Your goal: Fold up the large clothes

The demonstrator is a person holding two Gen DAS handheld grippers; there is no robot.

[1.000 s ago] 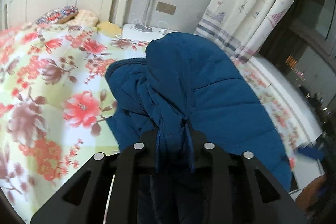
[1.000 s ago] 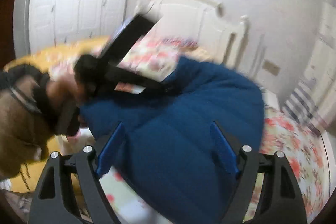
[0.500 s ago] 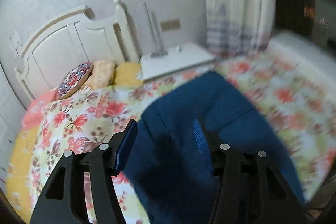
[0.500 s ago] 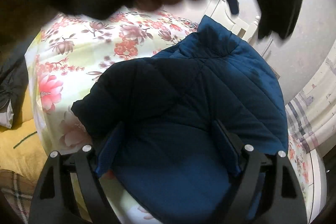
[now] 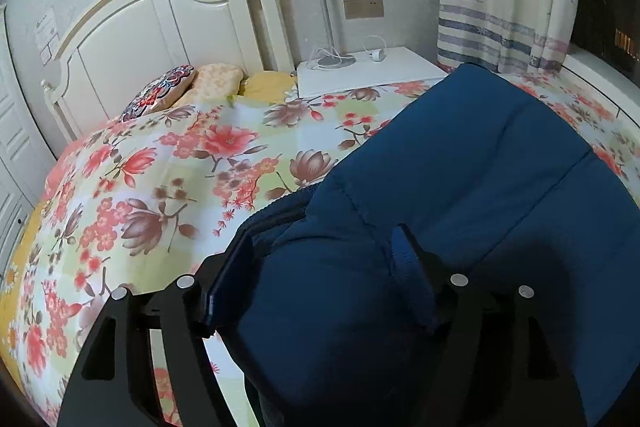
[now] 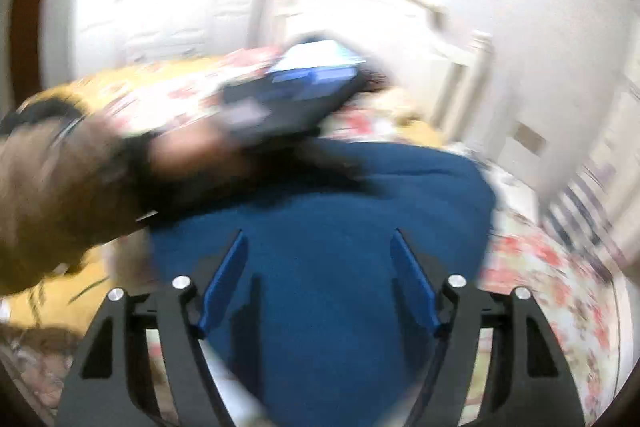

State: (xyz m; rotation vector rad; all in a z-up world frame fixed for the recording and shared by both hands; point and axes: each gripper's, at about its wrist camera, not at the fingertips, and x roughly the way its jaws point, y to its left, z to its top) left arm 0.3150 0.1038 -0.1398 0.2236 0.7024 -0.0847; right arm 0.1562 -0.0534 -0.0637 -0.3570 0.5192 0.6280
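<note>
Presently at risk: fold springing open. Left hand-held gripper (image 5: 320, 259) with jaws apart, just been opening, puffy jacket (image 5: 480, 187) bulging up between the fingers but not pinched. Right hand-held gripper (image 6: 318, 275) also apart, jaws lately narrowing somewhat, jacket beneath and between them, nothing clamped. Judged that thick quilted padding, unheld by either tool, may rebound and undo the top layer.

Second hazard: snagging. Left fingers sunk close against the cloth; a withdrawal at an angle could drag the upper flap and skew the stack.

Third: collision. Left hand (image 6: 188, 163) and its tool crossing above the jacket in the right wrist view, heavily blurred; exact clearance between the two tools cannot be told.

Fourth: slippage. Jacket lying toward the curtain-side edge of the bed (image 5: 160, 187); whether any part overhangs cannot be told.

Condition of the jacket: dark blue, quilted, doubled over on itself on the floral cover, well apart from the headboard end. Stitched seams running across the top panel. Ribbed darker edge and inner layers showing at the side nearest the left tool. Surface rounded rather than flat.
</note>
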